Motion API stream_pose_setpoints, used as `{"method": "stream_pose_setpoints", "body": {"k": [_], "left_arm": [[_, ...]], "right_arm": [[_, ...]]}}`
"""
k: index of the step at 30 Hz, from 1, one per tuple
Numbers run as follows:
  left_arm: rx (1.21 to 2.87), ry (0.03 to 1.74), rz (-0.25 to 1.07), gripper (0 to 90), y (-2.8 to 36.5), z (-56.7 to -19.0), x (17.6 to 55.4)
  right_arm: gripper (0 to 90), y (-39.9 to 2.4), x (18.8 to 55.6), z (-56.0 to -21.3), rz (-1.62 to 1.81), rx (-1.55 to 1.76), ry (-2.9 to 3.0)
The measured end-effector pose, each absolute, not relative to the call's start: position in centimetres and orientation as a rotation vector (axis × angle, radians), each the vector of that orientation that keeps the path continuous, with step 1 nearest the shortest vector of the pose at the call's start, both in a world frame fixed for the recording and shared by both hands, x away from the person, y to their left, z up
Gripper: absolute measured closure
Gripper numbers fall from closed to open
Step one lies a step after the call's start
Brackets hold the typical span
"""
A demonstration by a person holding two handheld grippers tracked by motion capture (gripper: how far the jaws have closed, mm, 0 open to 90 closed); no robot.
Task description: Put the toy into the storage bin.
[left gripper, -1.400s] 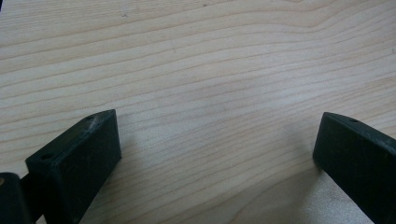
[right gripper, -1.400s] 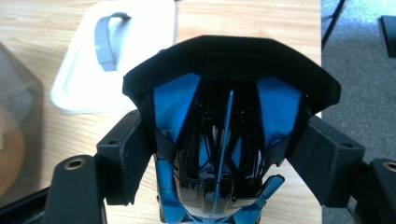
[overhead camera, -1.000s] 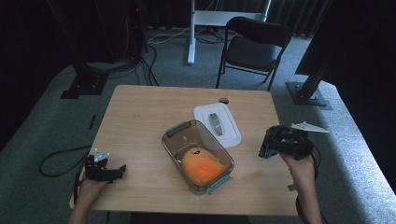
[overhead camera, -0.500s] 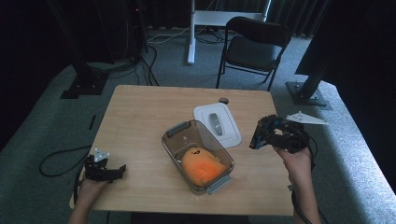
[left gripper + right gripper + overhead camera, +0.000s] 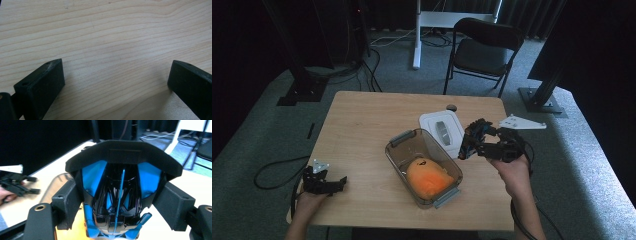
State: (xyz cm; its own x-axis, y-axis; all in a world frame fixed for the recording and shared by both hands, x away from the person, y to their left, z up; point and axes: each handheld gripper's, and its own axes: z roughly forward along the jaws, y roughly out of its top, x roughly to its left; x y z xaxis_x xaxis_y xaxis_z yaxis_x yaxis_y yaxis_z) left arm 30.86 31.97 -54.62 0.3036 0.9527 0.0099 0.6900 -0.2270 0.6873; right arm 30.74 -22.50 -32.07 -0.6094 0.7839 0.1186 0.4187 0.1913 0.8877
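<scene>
My right gripper (image 5: 471, 143) hangs above the table's right part, just right of the clear plastic box (image 5: 398, 145), and is shut on a black and blue toy car (image 5: 475, 134). In the right gripper view the car (image 5: 120, 195) sits between both pads with its underside facing the camera, and my right gripper (image 5: 120, 203) presses its two sides. An orange soft thing (image 5: 428, 179) lies inside the box. The box's white lid (image 5: 430, 124) lies flat behind it. My left gripper (image 5: 338, 183) rests at the table's front left, open over bare wood (image 5: 112, 50).
A small dark round thing (image 5: 451, 107) lies near the table's far edge. Behind the table stand a black chair (image 5: 482, 50) and a white desk leg (image 5: 416, 35). Black stand feet (image 5: 299, 92) sit on the carpet at the left, and cables trail there.
My right gripper has risen and moved left with the toy car, from the table's right edge to beside the box and lid. My left gripper has stayed put.
</scene>
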Motion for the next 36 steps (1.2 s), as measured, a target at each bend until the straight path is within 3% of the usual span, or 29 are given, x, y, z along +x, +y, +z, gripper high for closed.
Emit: {"method": "stream_pose_setpoints", "body": {"k": [12,36], "left_arm": [[1.999,1.454,0.590,1.3,32.0,-54.6,30.9],[1.997,1.456,0.588,1.3,32.0,-54.6,30.9]], "right_arm": [[25.1,-18.2,30.2,-32.2,1.409,1.014,2.218],[25.1,-14.3,30.6,-36.7,1.352,1.023,2.397]]}}
